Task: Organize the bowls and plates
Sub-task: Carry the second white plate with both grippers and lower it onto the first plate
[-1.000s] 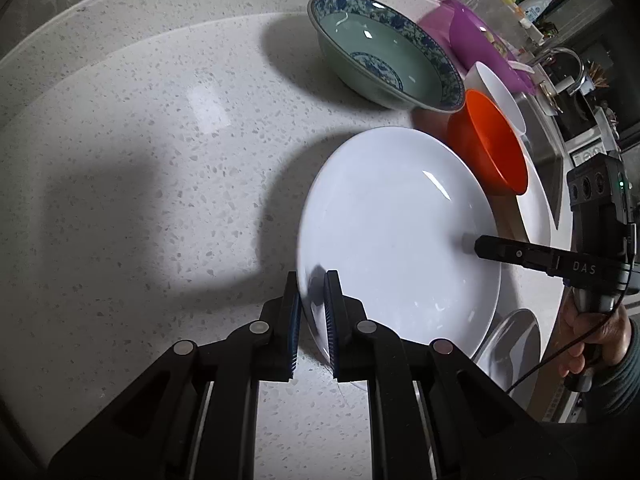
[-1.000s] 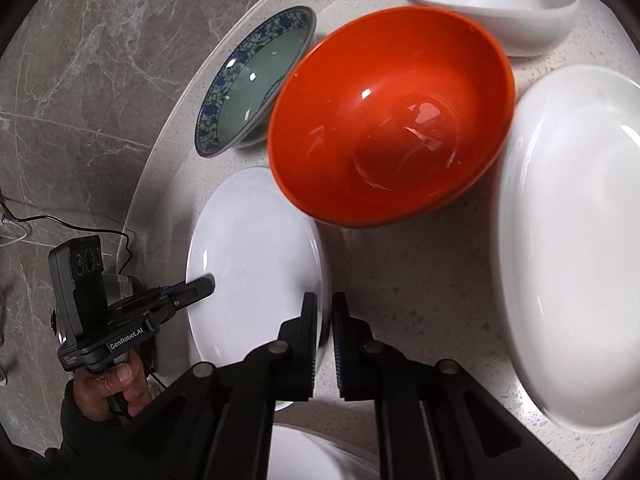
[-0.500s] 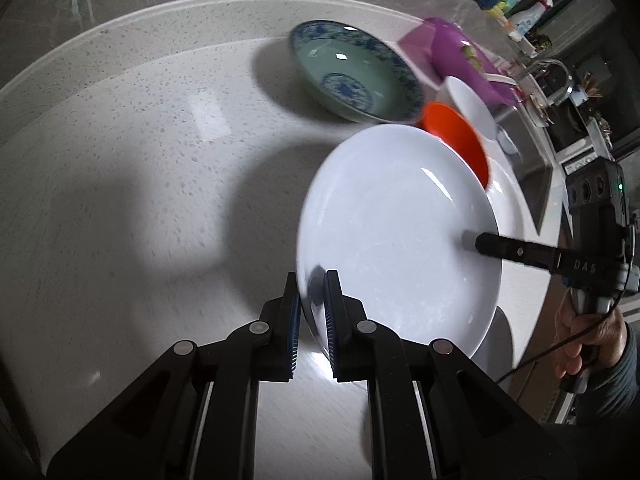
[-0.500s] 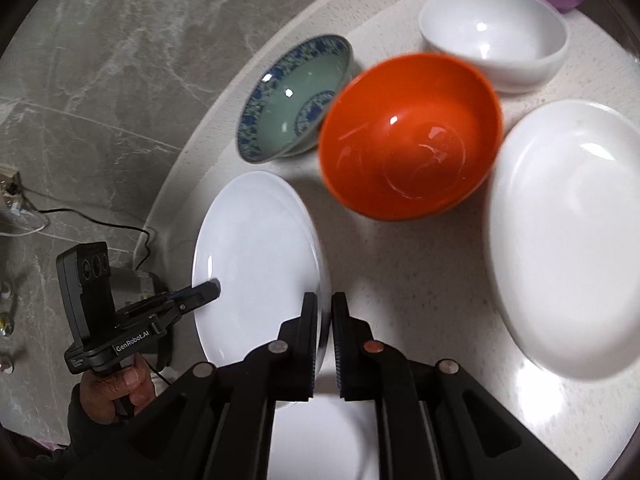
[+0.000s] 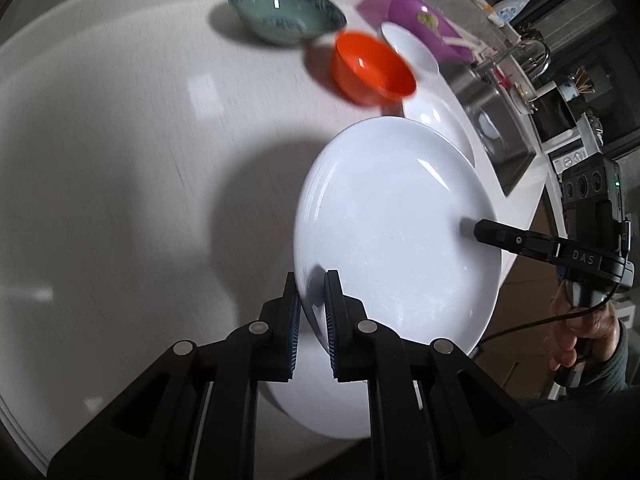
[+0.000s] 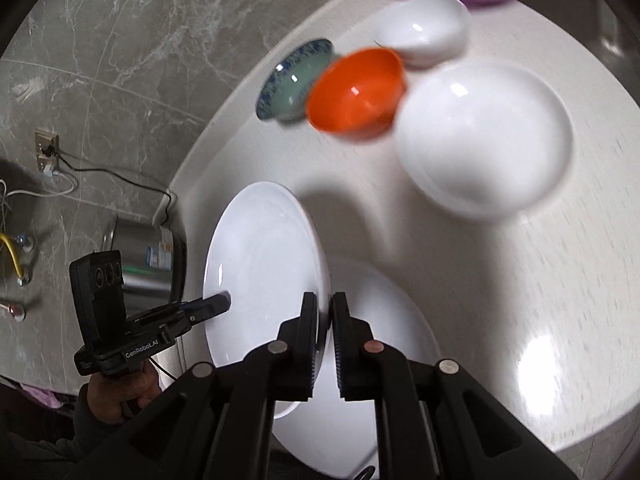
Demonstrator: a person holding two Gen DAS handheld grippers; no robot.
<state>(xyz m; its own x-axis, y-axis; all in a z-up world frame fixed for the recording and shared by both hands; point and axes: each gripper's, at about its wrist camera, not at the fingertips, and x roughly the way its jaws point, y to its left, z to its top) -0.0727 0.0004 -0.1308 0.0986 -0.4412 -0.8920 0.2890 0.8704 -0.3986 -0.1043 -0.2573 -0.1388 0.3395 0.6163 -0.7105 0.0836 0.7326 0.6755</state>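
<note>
Pinching opposite rims, left claw (image 5: pixel 312 320) and right claw (image 6: pixel 325 344) hold the white plate (image 5: pixel 396 232) tilted, pointing downward.

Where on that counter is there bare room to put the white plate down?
The broad bare stretch of counter lies left of the held white plate, in front of the blue-patterned bowl. It is crowded to the right: the orange bowl, white bowl and large white plate cluster by the sink.

Grey marble wall (image 6: pixel 120 80), white countertop (image 5: pixel 120 160)
</note>
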